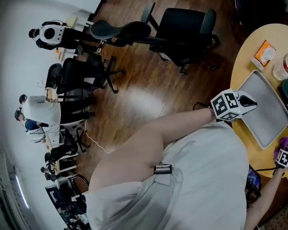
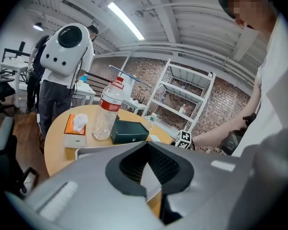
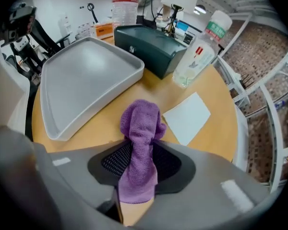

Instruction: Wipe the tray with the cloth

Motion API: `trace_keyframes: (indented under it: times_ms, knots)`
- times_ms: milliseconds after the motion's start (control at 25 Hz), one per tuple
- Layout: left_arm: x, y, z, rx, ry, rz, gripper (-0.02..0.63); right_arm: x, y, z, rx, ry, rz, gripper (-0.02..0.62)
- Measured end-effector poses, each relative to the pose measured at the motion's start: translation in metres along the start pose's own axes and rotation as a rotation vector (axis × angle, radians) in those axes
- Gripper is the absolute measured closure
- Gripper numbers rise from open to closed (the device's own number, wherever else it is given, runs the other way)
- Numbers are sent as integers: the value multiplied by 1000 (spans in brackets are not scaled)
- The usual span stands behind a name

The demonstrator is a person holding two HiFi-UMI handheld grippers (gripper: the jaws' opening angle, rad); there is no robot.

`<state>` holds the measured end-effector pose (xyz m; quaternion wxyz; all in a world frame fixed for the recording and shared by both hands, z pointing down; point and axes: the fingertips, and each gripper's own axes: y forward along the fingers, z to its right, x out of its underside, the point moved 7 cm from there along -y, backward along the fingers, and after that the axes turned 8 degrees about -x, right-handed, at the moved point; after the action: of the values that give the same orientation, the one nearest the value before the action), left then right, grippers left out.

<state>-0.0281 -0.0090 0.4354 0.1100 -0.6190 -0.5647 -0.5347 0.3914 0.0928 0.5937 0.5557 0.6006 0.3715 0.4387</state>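
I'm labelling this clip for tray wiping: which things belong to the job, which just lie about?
Job: grey tray, purple cloth in the right gripper.
Lying about: tissue box, water bottle, dark green box, green-capped bottle, sheet of paper.

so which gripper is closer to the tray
Left. The left gripper sits on the tray's rim, rim between its jaws; the right gripper, holding the cloth, is off the tray beside its corner.

You're in a pale grey shirt (image 1: 206, 176), black clip (image 1: 162, 168) at the chest. Left gripper (image 2: 147, 178) and right gripper (image 3: 137, 178): grey shells, black ribbed pads, black-and-white marker cubes (image 1: 225, 105).
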Motion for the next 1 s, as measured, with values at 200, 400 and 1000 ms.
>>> trace_keyframes:
  times_ms: [200, 400, 1000]
  knots:
    - [11, -10, -10, 20, -8, 15, 606, -39, -53, -24, -21, -63, 330, 458]
    - [2, -19, -27, -7, -7, 63, 606, -101, -115, -67, -152, -193, 662, 499]
    - [-43, -9, 4, 94, 73, 165, 606, -126, -204, -160, -468, -312, 1029, 594]
